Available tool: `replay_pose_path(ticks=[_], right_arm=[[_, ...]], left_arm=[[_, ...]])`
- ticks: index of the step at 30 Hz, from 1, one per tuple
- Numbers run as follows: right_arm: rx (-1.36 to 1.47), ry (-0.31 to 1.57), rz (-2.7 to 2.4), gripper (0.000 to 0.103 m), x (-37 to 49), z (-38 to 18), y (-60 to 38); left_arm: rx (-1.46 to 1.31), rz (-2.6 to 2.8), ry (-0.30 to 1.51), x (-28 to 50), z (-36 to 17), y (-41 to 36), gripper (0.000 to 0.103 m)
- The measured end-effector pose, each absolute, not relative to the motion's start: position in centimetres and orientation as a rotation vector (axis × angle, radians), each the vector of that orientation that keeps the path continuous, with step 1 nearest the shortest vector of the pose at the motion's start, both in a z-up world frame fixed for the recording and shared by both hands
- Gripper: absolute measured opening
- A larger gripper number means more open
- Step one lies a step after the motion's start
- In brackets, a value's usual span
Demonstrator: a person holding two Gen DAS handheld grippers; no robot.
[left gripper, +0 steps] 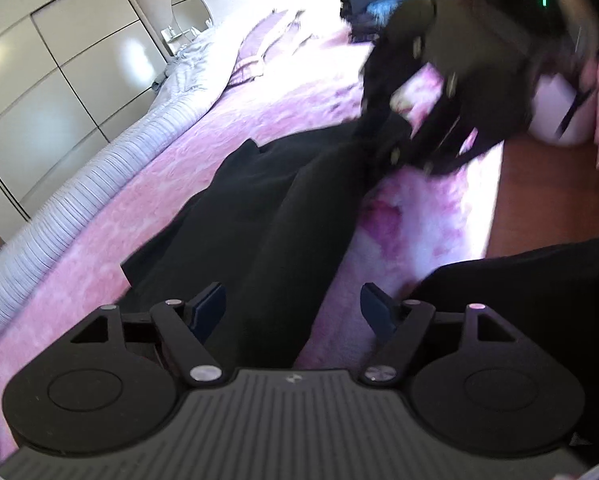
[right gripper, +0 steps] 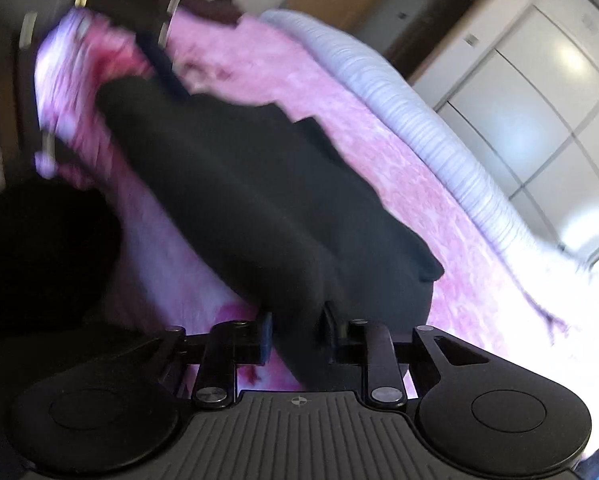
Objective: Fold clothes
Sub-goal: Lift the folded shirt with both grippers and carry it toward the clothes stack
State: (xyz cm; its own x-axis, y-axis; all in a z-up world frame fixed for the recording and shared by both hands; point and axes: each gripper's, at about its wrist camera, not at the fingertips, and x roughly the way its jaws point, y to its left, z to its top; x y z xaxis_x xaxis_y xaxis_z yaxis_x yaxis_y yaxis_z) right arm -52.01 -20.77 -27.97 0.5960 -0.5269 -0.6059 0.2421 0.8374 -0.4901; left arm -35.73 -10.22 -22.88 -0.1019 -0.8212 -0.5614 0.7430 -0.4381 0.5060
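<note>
Black garment point(right gripper: 259, 200) between right tool point(right gripper: 295, 336) fingers, left tool point(left gripper: 293, 312) wide

Matt black cloth garment point(left gripper: 259, 216), fluffy pink blanket point(left gripper: 171, 184), glossy white wardrobe doors point(left gripper: 39, 80)

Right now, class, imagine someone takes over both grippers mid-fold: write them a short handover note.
Left gripper: jaws open, nothing held, over the near end of the black garment.
Right gripper: jaws narrowed on a fold of that garment's other end; the grip looks closed, though blurred.
Garment lies stretched lengthwise on the pink blanket.
Done: roughly laid out.
Left: the folding itself, no finished fold shows.
</note>
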Motion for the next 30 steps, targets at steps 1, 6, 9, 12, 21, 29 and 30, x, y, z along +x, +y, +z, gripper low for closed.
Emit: replay_pose_path(ticks=[1,6,9,12,21,29,30], right_arm=[[-0.349,0.807,-0.456,0.023,-52.2,-27.4,-21.1],[-0.306,0.779,-0.449,0.023,-52.9,-26.1,-21.4],[-0.378,0.797,-0.445,0.030,-53.3,-27.2,-20.0],[-0.483,0.805,-0.470,0.057,-53.2,-29.0,-17.8],[-0.428,0.693,-0.506,0.067,-49.8,-30.0,-19.3],[-0.746,0.932,-0.520,0.034,-50.4,-33.7,-21.1],[-0.760,0.942,-0.516,0.033,-50.3,-33.8,-20.9]], left_arm=[[1.017,-1.733,-0.147,-36.2,-23.3,-11.0,0.071],[1.281,-1.552,-0.355,-37.2,-25.8,-13.3,0.036],[1.292,-1.587,-0.313,-36.1,-25.4,-13.8,0.024],[1.266,-1.629,-0.256,-35.2,-24.9,-14.1,0.023],[1.117,-1.732,-0.011,-32.9,-22.8,-15.3,0.023],[1.222,-1.664,-0.153,-33.7,-23.8,-14.4,0.040],[1.256,-1.640,-0.200,-34.1,-24.3,-14.3,0.041]])
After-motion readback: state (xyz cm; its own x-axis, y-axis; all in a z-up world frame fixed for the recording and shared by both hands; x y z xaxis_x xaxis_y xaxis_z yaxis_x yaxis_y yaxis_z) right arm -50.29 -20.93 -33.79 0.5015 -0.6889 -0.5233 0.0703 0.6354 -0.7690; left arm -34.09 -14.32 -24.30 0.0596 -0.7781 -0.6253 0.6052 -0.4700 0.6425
